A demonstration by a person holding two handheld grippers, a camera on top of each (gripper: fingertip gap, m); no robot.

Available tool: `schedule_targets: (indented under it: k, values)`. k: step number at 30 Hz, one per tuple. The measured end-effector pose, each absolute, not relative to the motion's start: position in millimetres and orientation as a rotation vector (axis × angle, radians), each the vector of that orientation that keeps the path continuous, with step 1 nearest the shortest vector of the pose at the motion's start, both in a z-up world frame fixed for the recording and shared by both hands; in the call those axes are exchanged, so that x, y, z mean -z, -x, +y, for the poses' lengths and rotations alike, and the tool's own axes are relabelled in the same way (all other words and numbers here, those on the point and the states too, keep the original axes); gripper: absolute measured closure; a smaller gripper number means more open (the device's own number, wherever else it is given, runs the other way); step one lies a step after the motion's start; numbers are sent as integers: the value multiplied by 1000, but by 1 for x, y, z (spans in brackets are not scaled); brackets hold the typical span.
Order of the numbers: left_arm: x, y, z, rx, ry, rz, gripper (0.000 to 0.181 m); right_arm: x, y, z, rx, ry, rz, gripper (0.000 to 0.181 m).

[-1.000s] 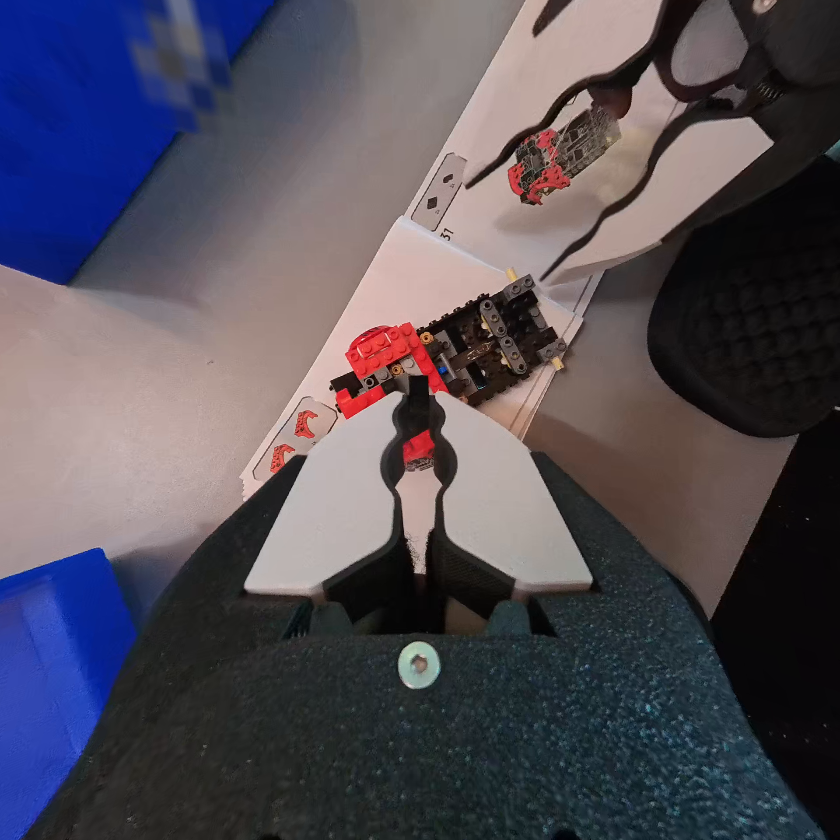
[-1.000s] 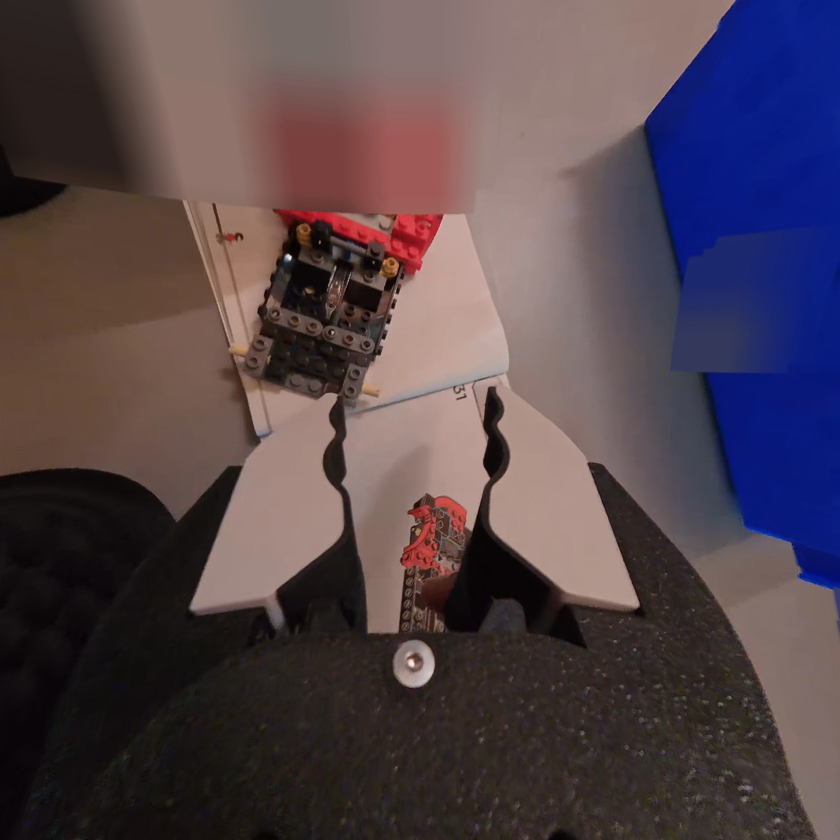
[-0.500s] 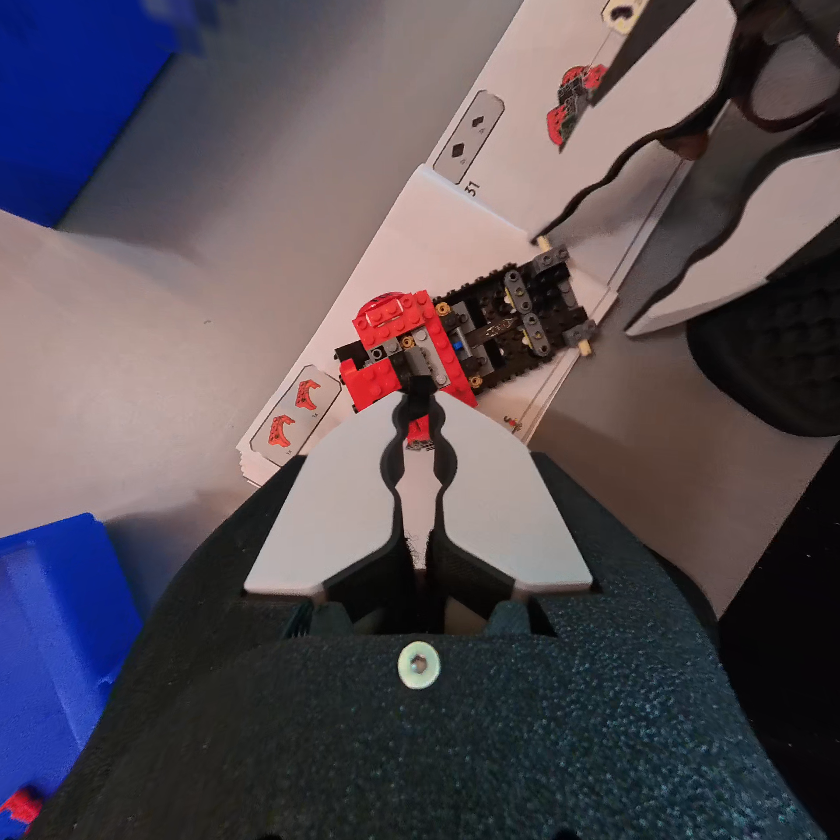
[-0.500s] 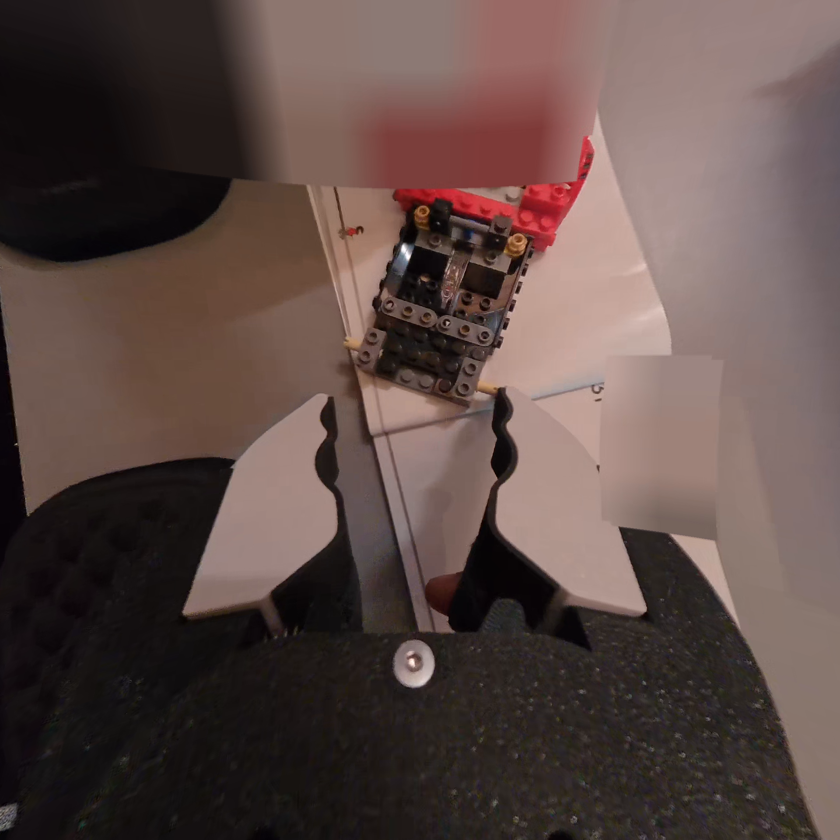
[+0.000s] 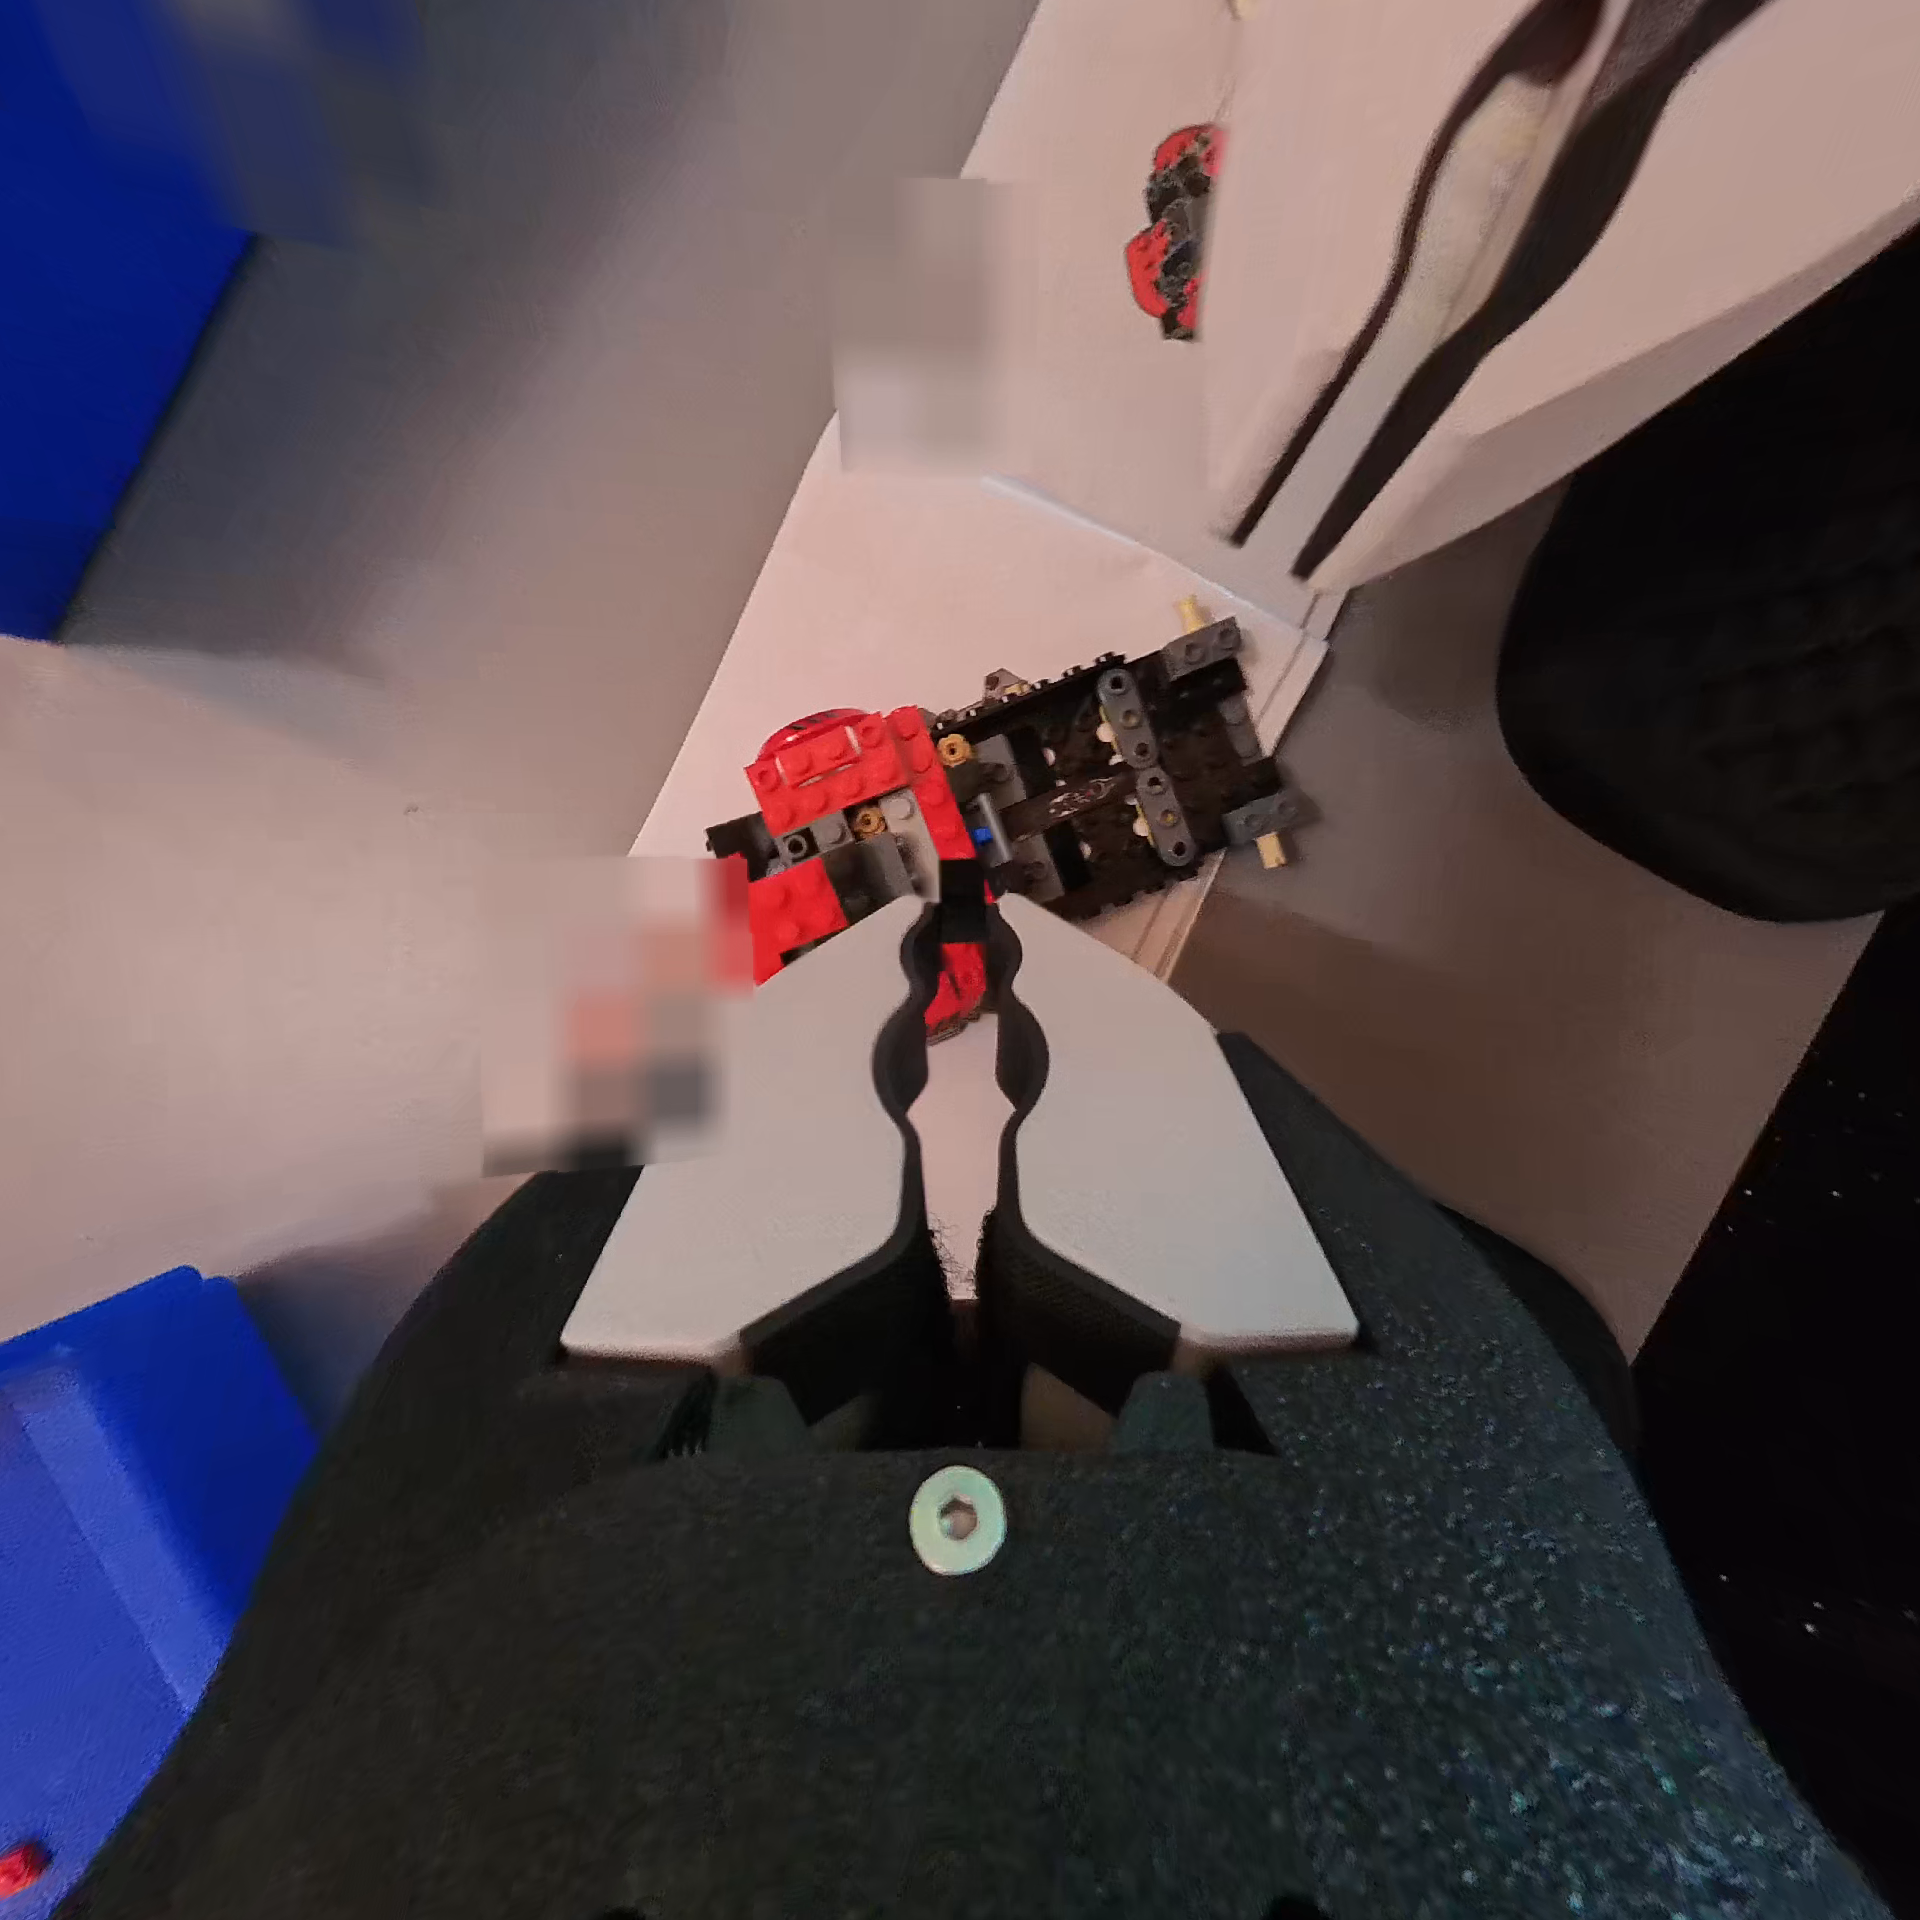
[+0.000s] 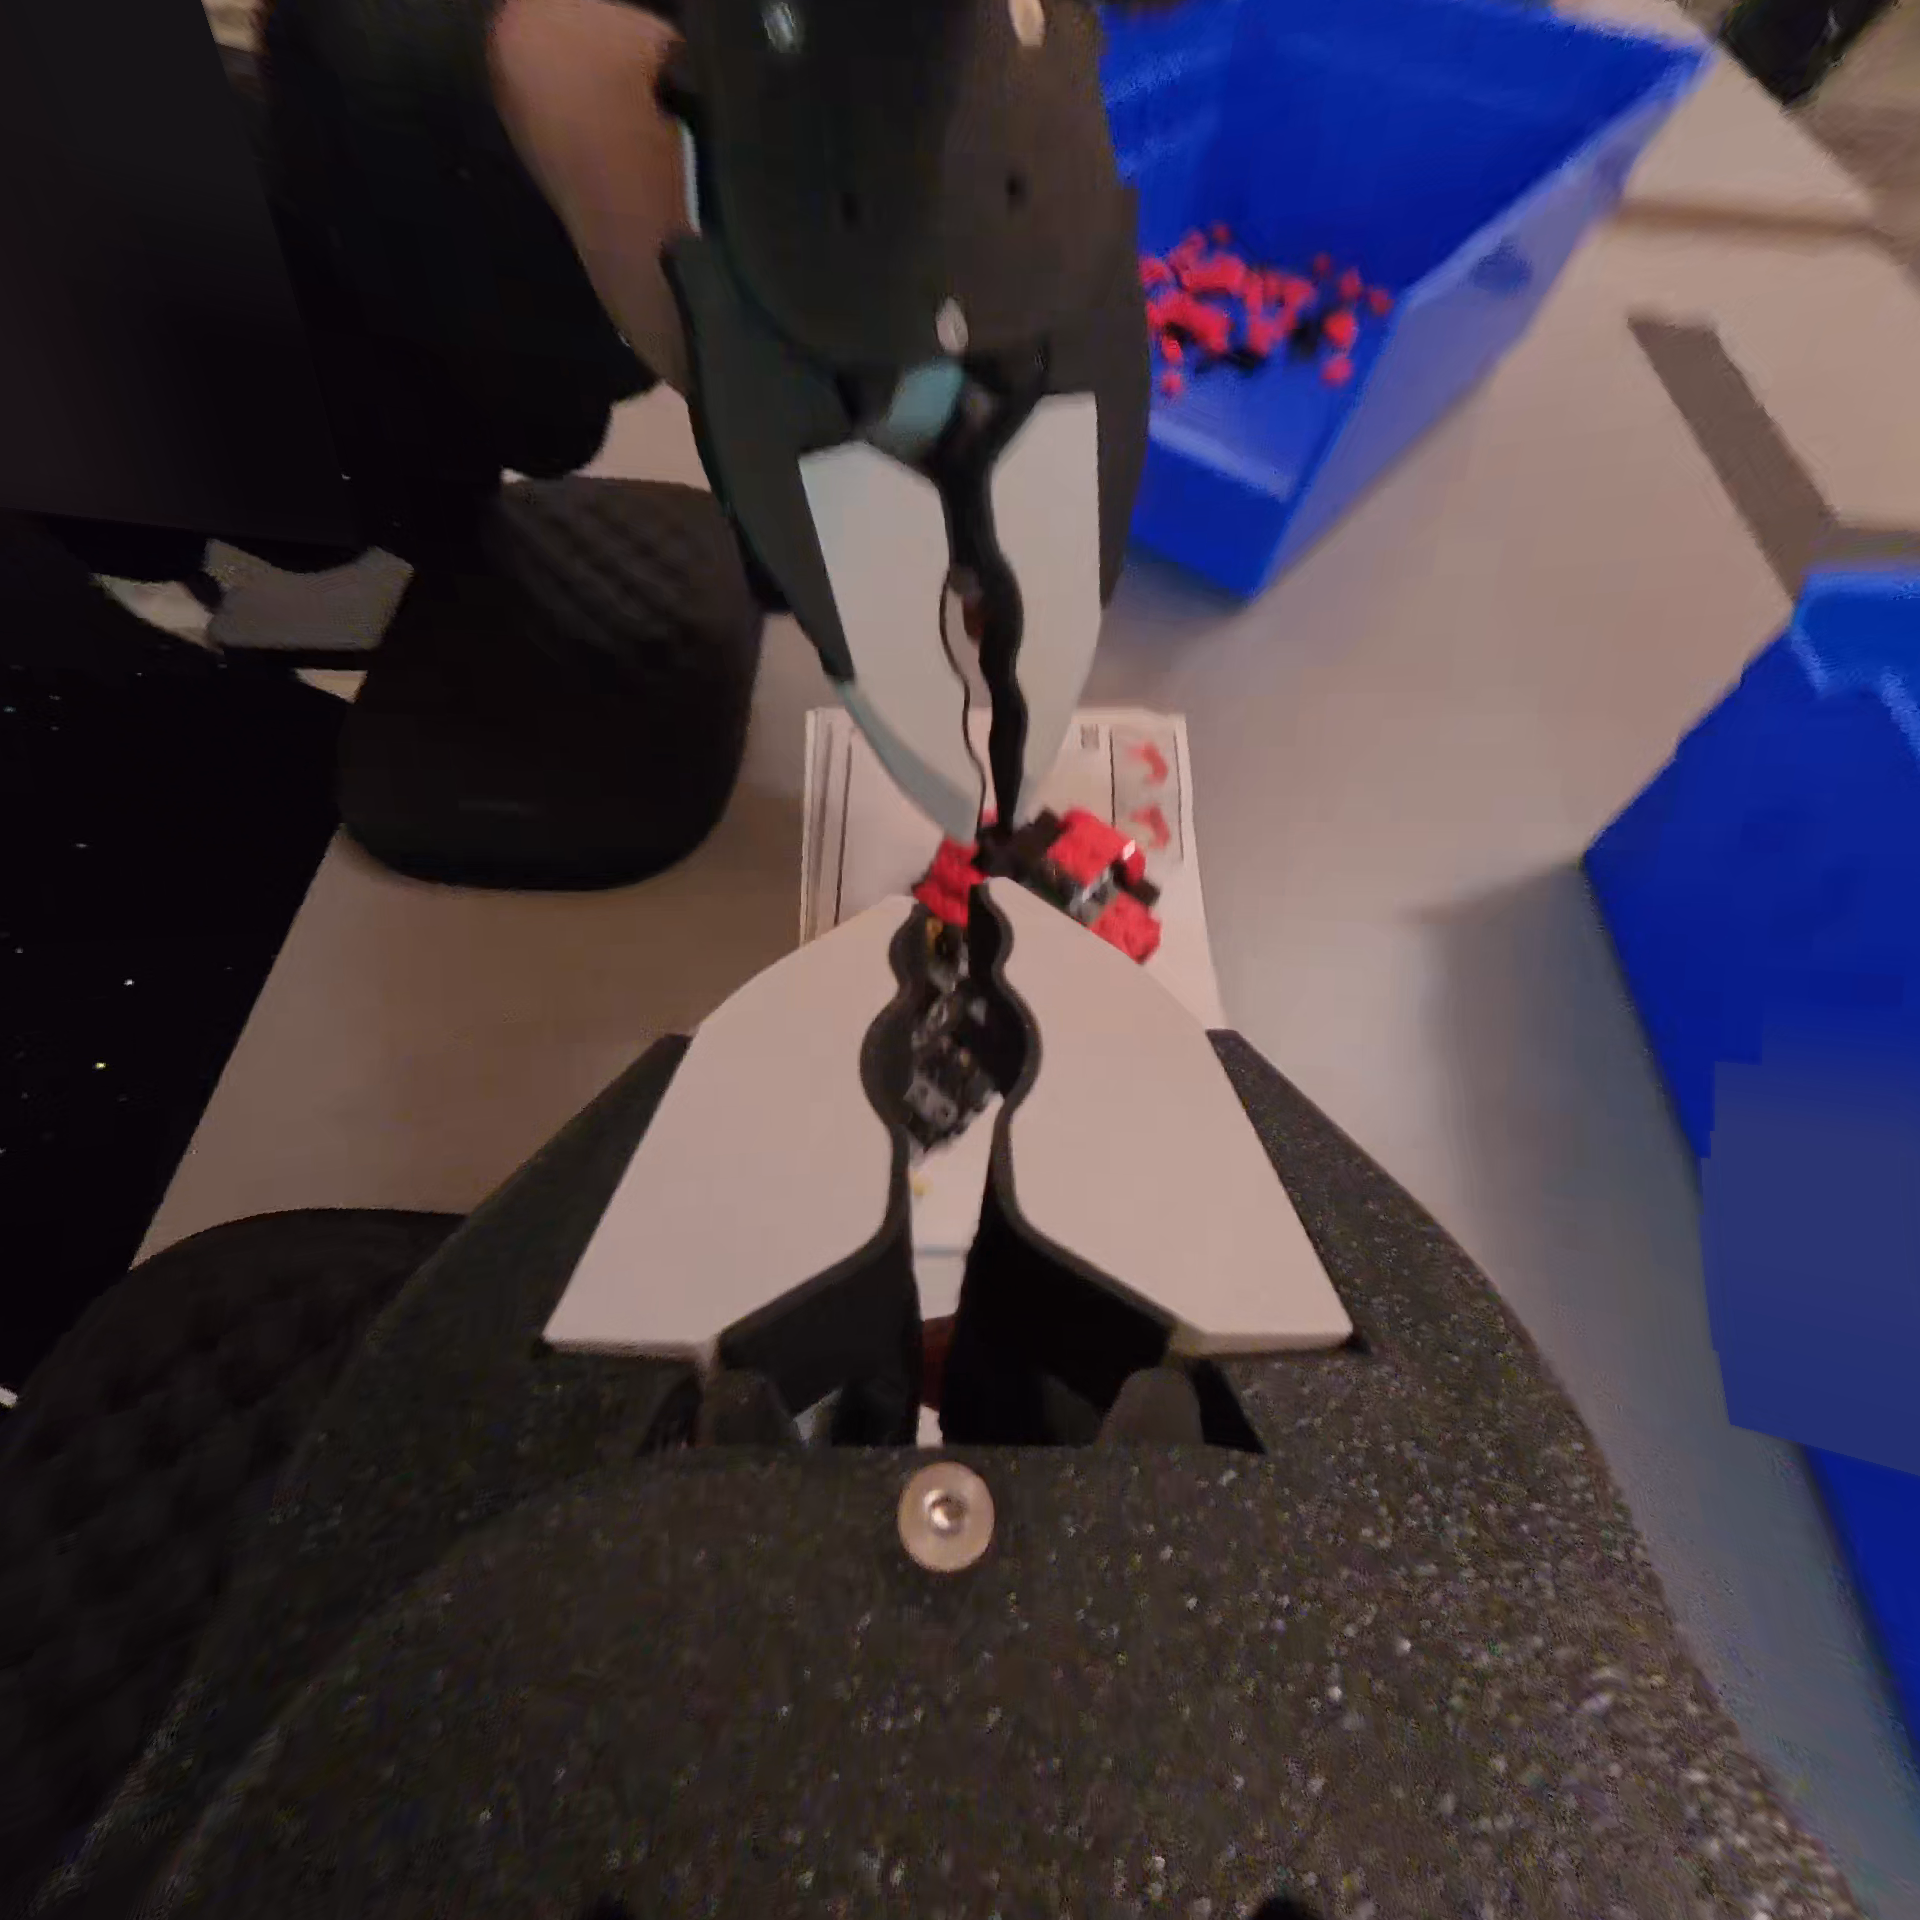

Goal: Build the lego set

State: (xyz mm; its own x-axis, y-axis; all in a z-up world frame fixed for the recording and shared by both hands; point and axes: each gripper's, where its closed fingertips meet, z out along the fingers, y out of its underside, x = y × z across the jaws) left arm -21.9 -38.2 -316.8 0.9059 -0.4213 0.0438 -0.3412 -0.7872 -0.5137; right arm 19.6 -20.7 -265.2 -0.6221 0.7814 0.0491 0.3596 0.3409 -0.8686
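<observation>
On top of the open instruction booklet [image 5: 914,582], mid-desk, sits the lego car [image 5: 997,800]: red bodywork at one end, black and grey chassis at the other, with tan axle pins poking out of the far end. I'd call this a mid-build step: the chassis is together, the red body is partly on, and I'm seating or adjusting a part at the red end.

My left gripper [image 5: 958,920] has its fingers nearly shut, pinched on the near red end of the car, with a small black piece and a bit of red showing in the narrow gap between the tips. In the right wrist view, my right gripper [image 6: 951,914] has its fingers drawn close too, tips almost meeting at the car's dark end, dark chassis visible through the scalloped gap. Whether it is truly clamped or just resting against the model, I can't tell; the frame is smeared.

Next, I reckon, I need a steady brace from one side and a firm, straight press from the other, with no twisting, or the red section may pop loose.

Further out: a blue bin [image 6: 1382,260] with loose red and black pieces lies far right, another blue bin [image 6: 1766,1039] nearer right, and a black padded object [image 6: 540,686] rests left of the booklet on the grey desk [image 6: 1403,727].
</observation>
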Motion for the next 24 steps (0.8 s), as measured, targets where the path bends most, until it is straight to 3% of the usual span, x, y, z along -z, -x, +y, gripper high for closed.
schedule_targets:
  k: [6,21,24]
  values:
    - [310,10,-44,226,2514,632,174,278,0,-36,-1039,751,-2394,165]
    - [299,4,-48,281,2404,648,173,295,9,-47,-1002,710,-2486,174]
    - [295,6,-49,288,2371,634,166,293,8,-40,-1052,737,-2465,174]
